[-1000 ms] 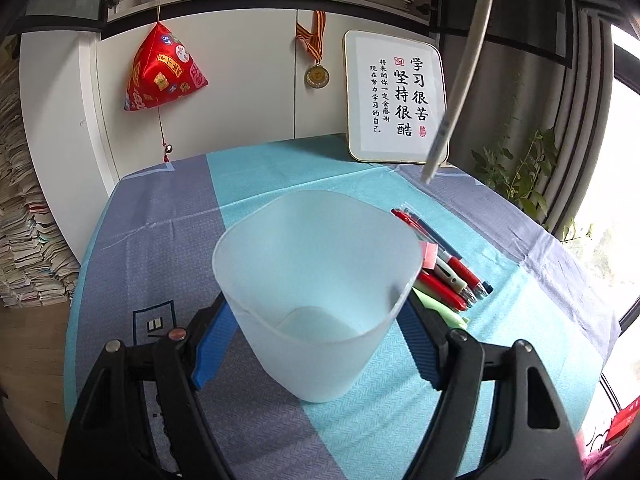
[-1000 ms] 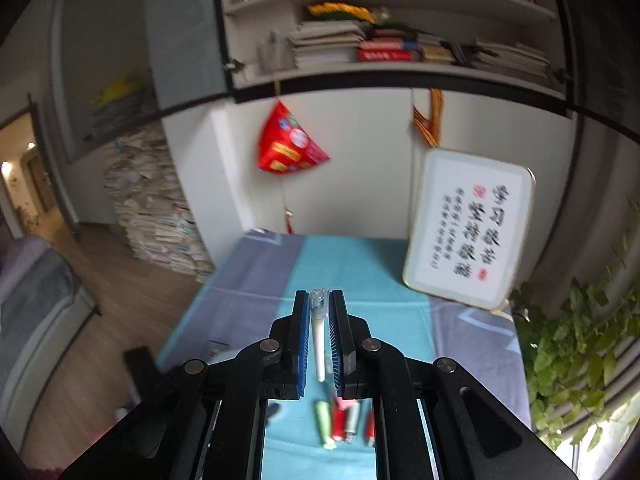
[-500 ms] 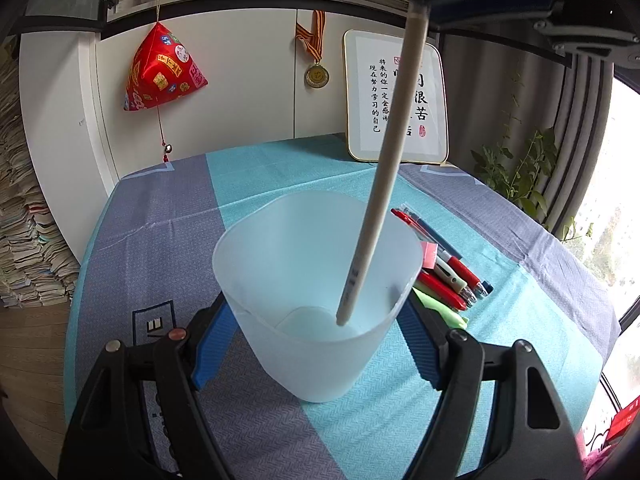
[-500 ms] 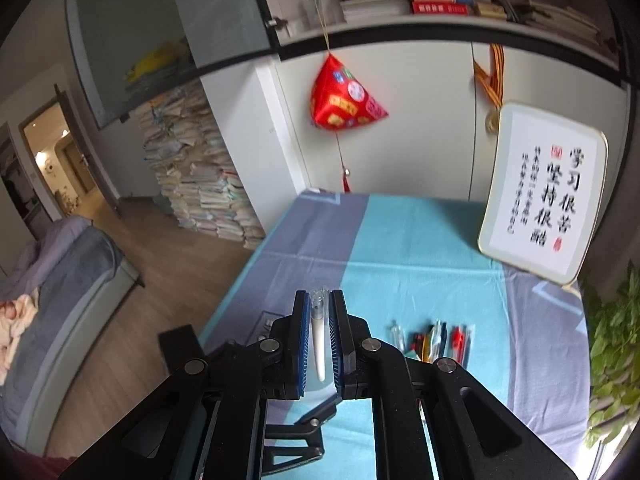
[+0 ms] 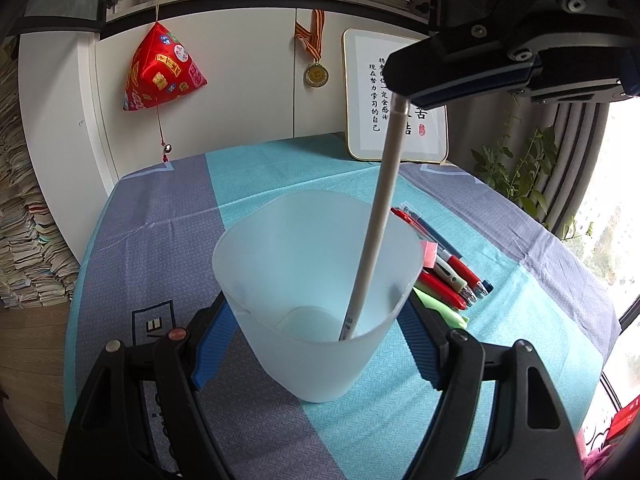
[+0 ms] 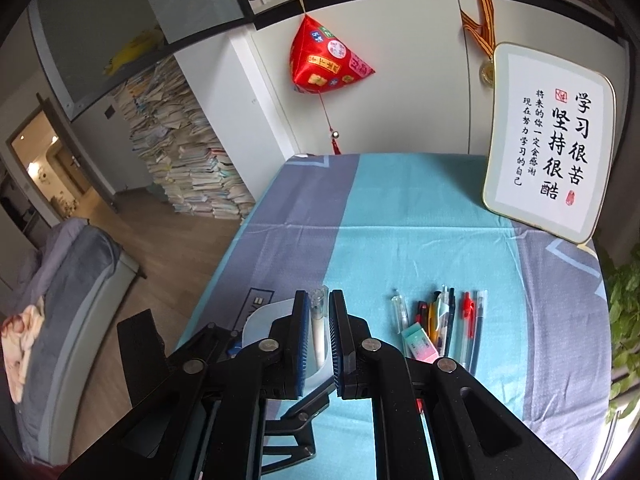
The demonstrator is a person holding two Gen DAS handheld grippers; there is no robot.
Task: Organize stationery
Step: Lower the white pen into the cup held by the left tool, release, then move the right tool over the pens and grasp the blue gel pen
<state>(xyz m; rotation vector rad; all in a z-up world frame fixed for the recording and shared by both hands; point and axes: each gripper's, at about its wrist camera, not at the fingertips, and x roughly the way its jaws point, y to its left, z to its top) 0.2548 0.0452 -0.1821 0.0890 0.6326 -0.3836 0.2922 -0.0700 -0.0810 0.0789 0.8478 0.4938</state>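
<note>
A translucent white cup [image 5: 320, 280] stands on the blue-and-grey tablecloth [image 5: 160, 220], and my left gripper [image 5: 316, 320] is shut on its sides. My right gripper [image 6: 320, 308] is shut on a white pen [image 6: 318, 320] and hangs over the cup. In the left wrist view the right gripper [image 5: 404, 96] holds the white pen [image 5: 376, 216] nearly upright, with the pen's lower end inside the cup near its bottom. Several more pens [image 5: 448, 268] lie in a row to the right of the cup, beside an eraser [image 6: 418, 344].
A framed calligraphy board [image 6: 548, 152] leans against the cabinet at the table's far right. A red pouch [image 5: 160, 72] and a medal [image 5: 317, 74] hang on the cabinet doors. A plant [image 5: 516, 168] stands right of the table. Book stacks [image 6: 180, 160] stand on the floor to the left.
My right gripper has come down and leftward over the cup, lowering the white pen from above the table into the cup. The left gripper and the cup have stayed put.
</note>
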